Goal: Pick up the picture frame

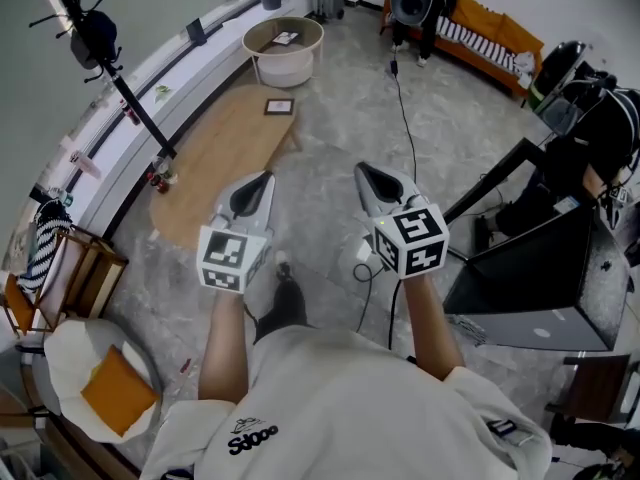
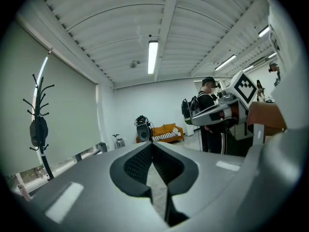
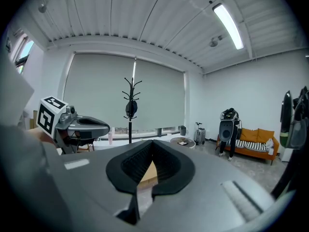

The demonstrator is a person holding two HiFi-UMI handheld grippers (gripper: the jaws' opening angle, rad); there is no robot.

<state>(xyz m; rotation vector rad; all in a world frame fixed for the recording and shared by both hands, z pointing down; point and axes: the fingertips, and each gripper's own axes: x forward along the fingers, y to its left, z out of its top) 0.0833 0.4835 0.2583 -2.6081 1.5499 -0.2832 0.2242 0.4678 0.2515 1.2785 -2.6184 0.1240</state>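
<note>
**Frame well out of reach, both grippers closed and empty**

The picture frame (image 1: 279,107) is seen lying flat near the far end of a long wooden tabletop (image 1: 215,153), close to its right edge. It has a dark border and a pale centre. Nothing is stacked on it or set against it, so it is judged to be free for a grasp at its edge.

Just beyond the tabletop a round white tub (image 1: 285,68) is placed, with a second small dark-edged flat item (image 1: 286,38) in it. Whether that is also a frame cannot be told.

The left gripper (image 1: 265,178) and the right gripper (image 1: 362,171) are held side by side over the floor, well apart from the frame. The fingers (image 2: 137,166) of the left one are seen pressed together with nothing between them. The fingers (image 3: 133,164) of the right one are likewise closed on nothing.

This is judged to be a posture for the approach, since no grasp is due until the tabletop is reached. The fingers will have to be parted before the thin frame can be taken by its rim.
</note>
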